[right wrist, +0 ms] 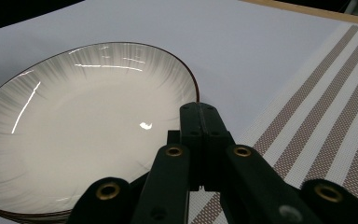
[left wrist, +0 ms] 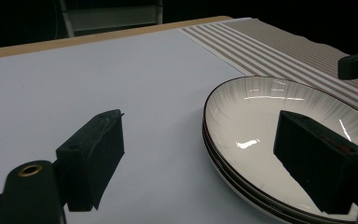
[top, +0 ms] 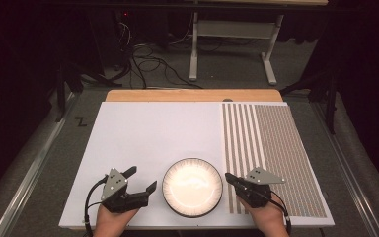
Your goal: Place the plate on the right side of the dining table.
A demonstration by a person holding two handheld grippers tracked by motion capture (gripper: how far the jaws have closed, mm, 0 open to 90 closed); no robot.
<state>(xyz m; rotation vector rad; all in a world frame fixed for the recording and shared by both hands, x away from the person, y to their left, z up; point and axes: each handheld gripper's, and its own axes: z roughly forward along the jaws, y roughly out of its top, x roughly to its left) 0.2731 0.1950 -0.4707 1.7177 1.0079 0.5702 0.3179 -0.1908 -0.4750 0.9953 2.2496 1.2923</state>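
A stack of white plates with dark rims (top: pixel 192 186) sits near the front edge of the white board (top: pixel 148 133). My left gripper (top: pixel 144 177) is open just left of the stack, and in the left gripper view (left wrist: pixel 205 161) one jaw hovers over the top plate (left wrist: pixel 261 126) while the other stays above the board. My right gripper (top: pixel 227 177) is shut and holds nothing, its tip at the plates' right edge. From the right gripper view, the closed jaws (right wrist: pixel 200 117) stand beside the plate rim (right wrist: pixel 84 121), over the placemat's edge.
A brown-and-white striped placemat (top: pixel 271 148) covers the right part of the table (left wrist: pixel 279 42) (right wrist: pixel 317 107). A wooden table edge (top: pixel 192 95) runs along the back. Beyond it, cables and a white table frame (top: pixel 232 44) stand on the floor.
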